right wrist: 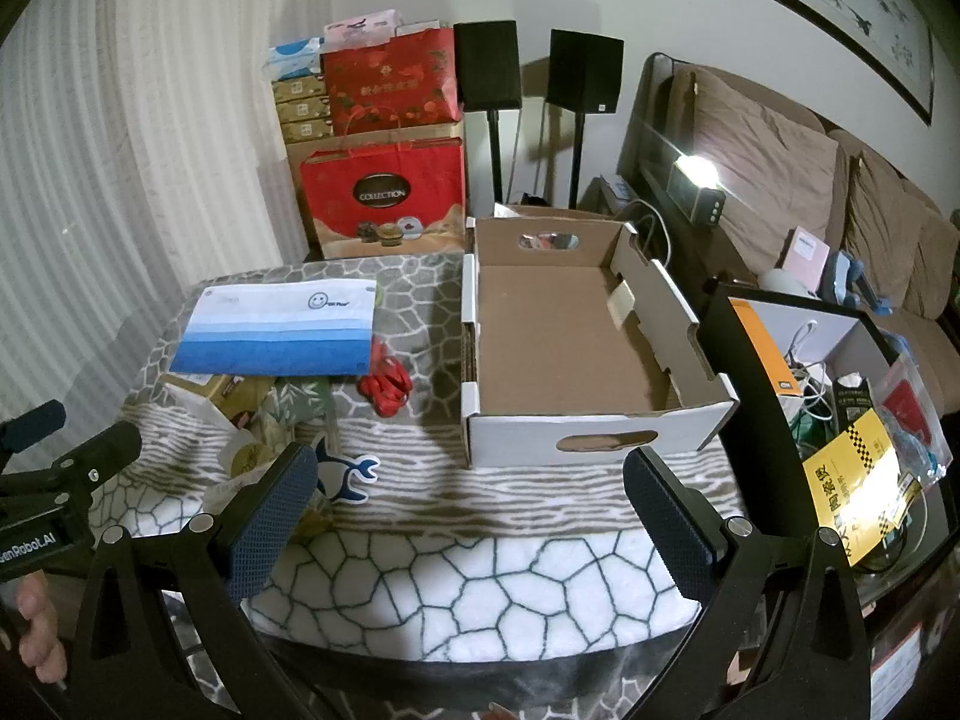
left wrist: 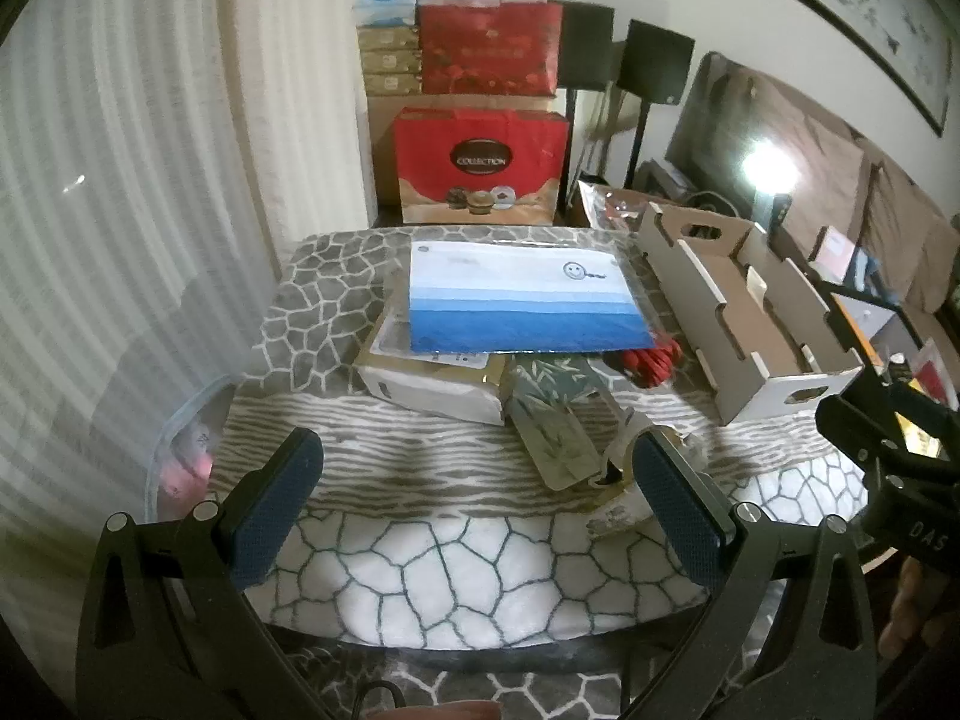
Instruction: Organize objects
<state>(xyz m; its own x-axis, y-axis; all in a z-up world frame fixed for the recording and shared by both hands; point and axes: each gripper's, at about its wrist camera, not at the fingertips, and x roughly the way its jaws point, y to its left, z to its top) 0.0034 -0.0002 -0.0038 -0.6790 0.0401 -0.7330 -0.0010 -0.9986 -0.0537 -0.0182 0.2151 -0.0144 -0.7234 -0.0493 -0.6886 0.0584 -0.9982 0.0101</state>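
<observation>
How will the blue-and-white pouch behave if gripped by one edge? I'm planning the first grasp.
The pouch looks thin and flat, so it will probably sag. Its glossy clear rim suggests it may slip between pads. It overhangs the carton beneath, so a push would likely slide it off.

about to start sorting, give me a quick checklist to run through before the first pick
1. Left gripper open, nothing between pads: ok.
2. Right gripper open, nothing between pads: ok.
3. Cardboard box empty inside, ready for items: ok.
4. Blue and white pouch lies on top of the pile, free to lift: ok.
5. Red cord bundle clear of the box wall: ok.
6. What lies under the pouch: cannot tell.
</observation>
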